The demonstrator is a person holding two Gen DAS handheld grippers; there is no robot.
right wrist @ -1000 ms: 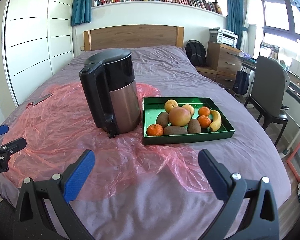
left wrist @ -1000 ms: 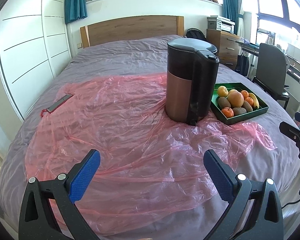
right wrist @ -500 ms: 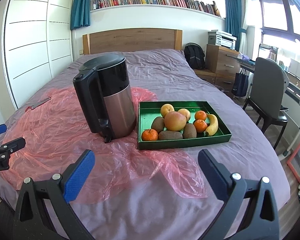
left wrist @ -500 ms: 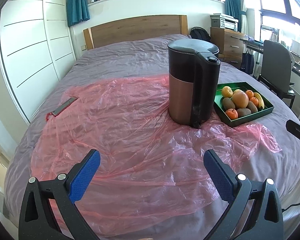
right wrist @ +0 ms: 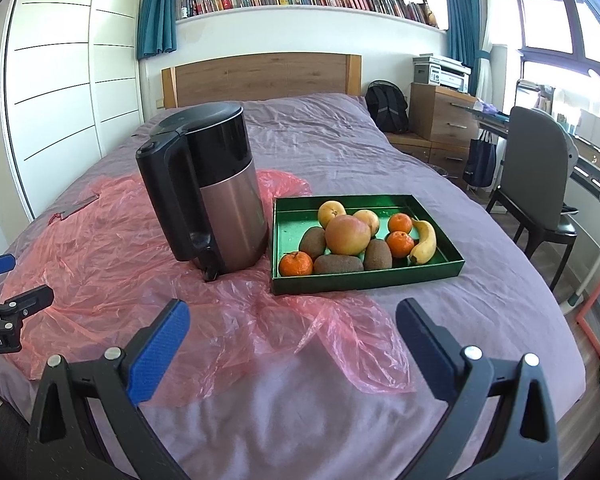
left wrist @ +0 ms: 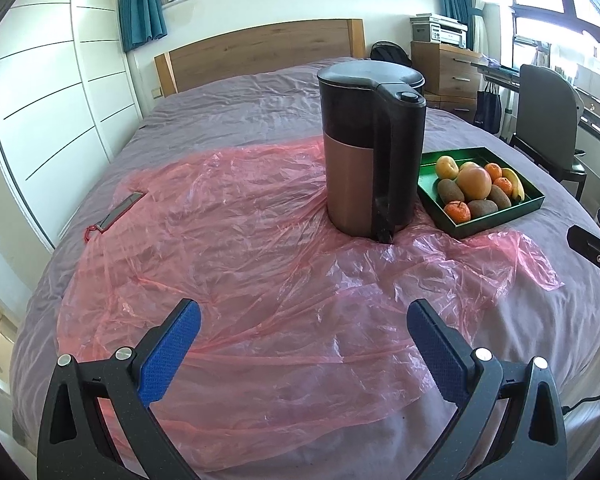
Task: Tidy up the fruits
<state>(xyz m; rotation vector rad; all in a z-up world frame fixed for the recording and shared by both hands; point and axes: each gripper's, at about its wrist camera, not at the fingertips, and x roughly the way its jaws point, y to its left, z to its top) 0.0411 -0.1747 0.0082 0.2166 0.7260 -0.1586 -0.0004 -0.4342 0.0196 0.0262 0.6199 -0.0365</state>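
Left gripper [left wrist: 303, 330] wide apart, empty, over pink plastic sheet [left wrist: 228, 248]. Right gripper [right wrist: 293, 328] spread, empty, facing fruit tray [right wrist: 364, 280] beside kettle [right wrist: 208, 188].

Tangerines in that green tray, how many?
3: one tangerine at the tray's near left corner, two beside the banana on the right. More may hide behind larger fruit.

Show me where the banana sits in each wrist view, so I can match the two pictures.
Left wrist: the banana lies at the right, along the far right edge of the green tray, right of the kettle.
Right wrist: the banana lies right of centre, along the tray's right side, beside two tangerines.
Shared landmark: the kettle, left of the tray in both views.
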